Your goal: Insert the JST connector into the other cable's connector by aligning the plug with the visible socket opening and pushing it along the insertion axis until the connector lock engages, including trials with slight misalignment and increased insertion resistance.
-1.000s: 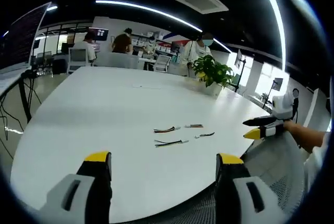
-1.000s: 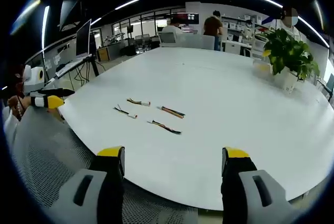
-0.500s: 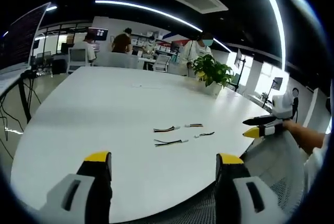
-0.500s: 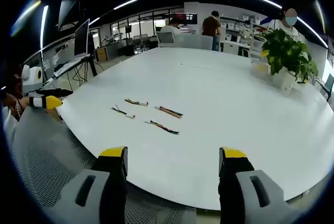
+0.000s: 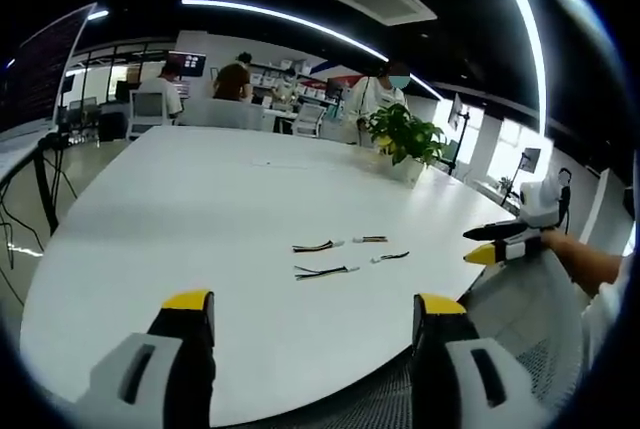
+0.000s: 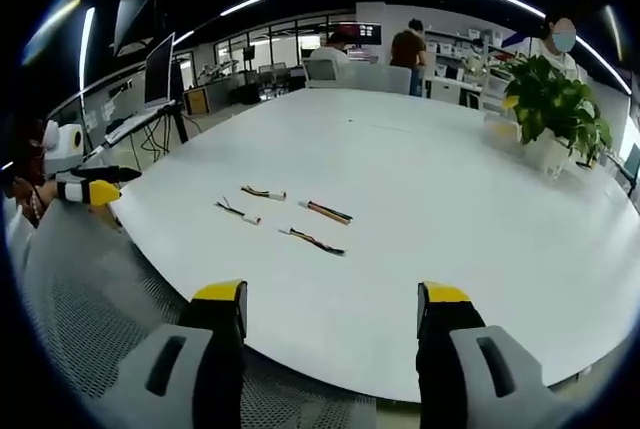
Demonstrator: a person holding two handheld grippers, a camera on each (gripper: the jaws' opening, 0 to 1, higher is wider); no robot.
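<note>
Both views from table edge, sharing cables.

Four short multicoloured cables with small white connectors are seen lying flat and apart, unmated, left of centre in the right gripper view.

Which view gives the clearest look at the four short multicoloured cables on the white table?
The right gripper view: the four short multicoloured cables lie spread apart, nearer centre. In the left gripper view the same cables look smaller and bunched together.
</note>
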